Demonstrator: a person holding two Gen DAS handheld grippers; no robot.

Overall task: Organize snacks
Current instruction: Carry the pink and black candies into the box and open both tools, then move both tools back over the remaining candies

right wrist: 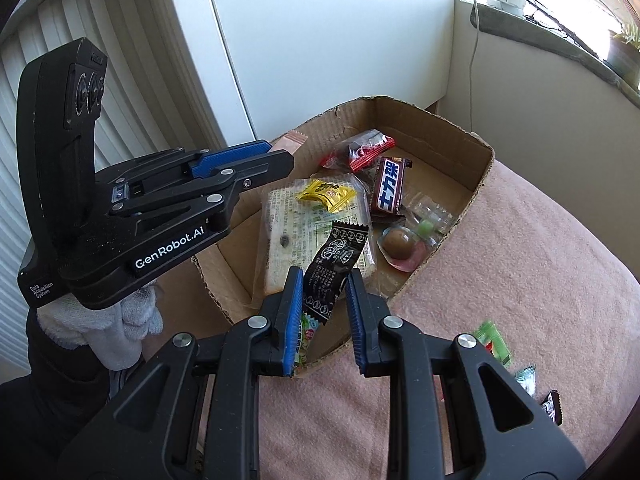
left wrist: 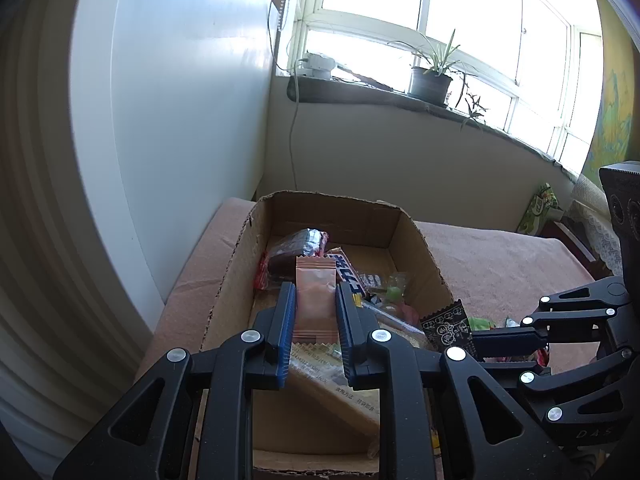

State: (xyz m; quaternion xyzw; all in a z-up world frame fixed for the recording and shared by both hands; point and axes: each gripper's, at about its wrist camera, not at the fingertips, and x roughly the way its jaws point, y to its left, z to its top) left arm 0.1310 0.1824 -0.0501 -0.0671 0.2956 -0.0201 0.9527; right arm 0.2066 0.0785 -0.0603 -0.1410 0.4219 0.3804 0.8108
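Note:
An open cardboard box [left wrist: 236, 264] [right wrist: 476, 184] sits on a pink cloth and holds several snacks: a large flat packet [right wrist: 316, 232], a yellow candy [right wrist: 326, 194], a dark chocolate bar [right wrist: 388, 186], a red-black packet [right wrist: 362, 148]. My left gripper [left wrist: 316, 292] is shut on a pink sachet [left wrist: 314, 300] over the box's left side. My right gripper [right wrist: 324, 276] is shut on a black printed sachet [right wrist: 334, 264] above the box's near edge; this sachet also shows in the left wrist view [left wrist: 448, 326].
Loose wrapped candies [right wrist: 496, 340] lie on the pink cloth [right wrist: 520, 272] to the right of the box. A white wall and a windowsill with a potted plant [left wrist: 430, 80] stand behind. A green bag [left wrist: 540, 208] leans at the far right.

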